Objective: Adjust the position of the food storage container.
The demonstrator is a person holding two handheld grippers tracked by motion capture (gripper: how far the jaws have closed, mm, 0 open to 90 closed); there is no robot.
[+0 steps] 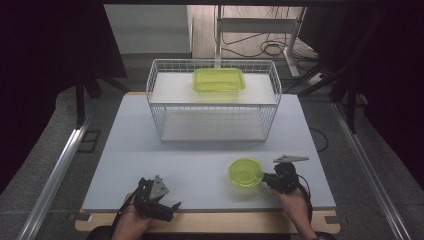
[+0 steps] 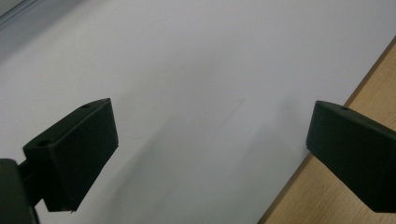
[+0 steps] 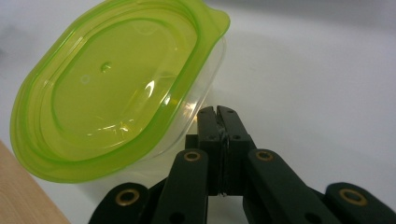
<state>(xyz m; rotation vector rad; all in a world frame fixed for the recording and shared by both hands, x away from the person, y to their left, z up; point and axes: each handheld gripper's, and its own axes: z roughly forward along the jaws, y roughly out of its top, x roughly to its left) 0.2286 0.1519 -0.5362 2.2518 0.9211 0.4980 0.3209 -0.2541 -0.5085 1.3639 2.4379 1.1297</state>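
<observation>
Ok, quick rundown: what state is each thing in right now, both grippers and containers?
Left gripper: open, holding nothing, low over the table's near edge.
Right gripper: shut on the round container's rim.
Round container: green lid on, tilted.
Rectangular container: lidded, flat on the wire rack top shelf.

Green-lidded containers: two, one rectangular container on the rack's upper level, one round container near the table's front edge.
Wire racks: one wire rack, white, two levels.
Grippers: two, left gripper, right gripper.
Hands: two, left hand, right hand.
Tables: one table, light grey top.
</observation>
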